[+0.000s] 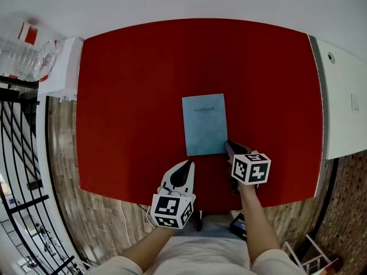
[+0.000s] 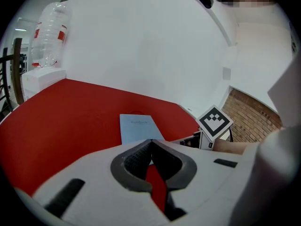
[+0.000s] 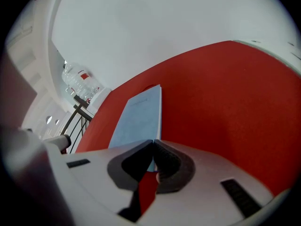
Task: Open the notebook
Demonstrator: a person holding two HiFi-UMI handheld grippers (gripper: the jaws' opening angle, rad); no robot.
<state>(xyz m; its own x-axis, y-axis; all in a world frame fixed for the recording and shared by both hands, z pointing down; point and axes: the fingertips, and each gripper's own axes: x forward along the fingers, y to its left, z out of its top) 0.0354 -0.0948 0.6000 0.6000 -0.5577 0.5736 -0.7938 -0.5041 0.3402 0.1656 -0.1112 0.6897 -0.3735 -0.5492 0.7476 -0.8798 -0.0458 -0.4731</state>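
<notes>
A light blue notebook (image 1: 205, 124) lies closed and flat in the middle of the red table (image 1: 132, 96). My right gripper (image 1: 227, 144) is shut, its tips right at the notebook's near right corner. In the right gripper view the notebook (image 3: 141, 117) runs away from the closed tips (image 3: 153, 141), and a sliver of blue shows just behind them. My left gripper (image 1: 187, 164) hovers shut and empty over the table's near edge, just short of the notebook. The left gripper view shows the notebook (image 2: 138, 128) past its tips (image 2: 151, 140) and the right gripper's marker cube (image 2: 215, 121).
Clear plastic bottles (image 1: 20, 56) stand on a white box (image 1: 60, 67) off the table's left end. A black railing (image 1: 17, 142) runs down the left side. A white counter (image 1: 344, 102) abuts the table on the right. Brick-patterned floor (image 1: 109, 222) shows below.
</notes>
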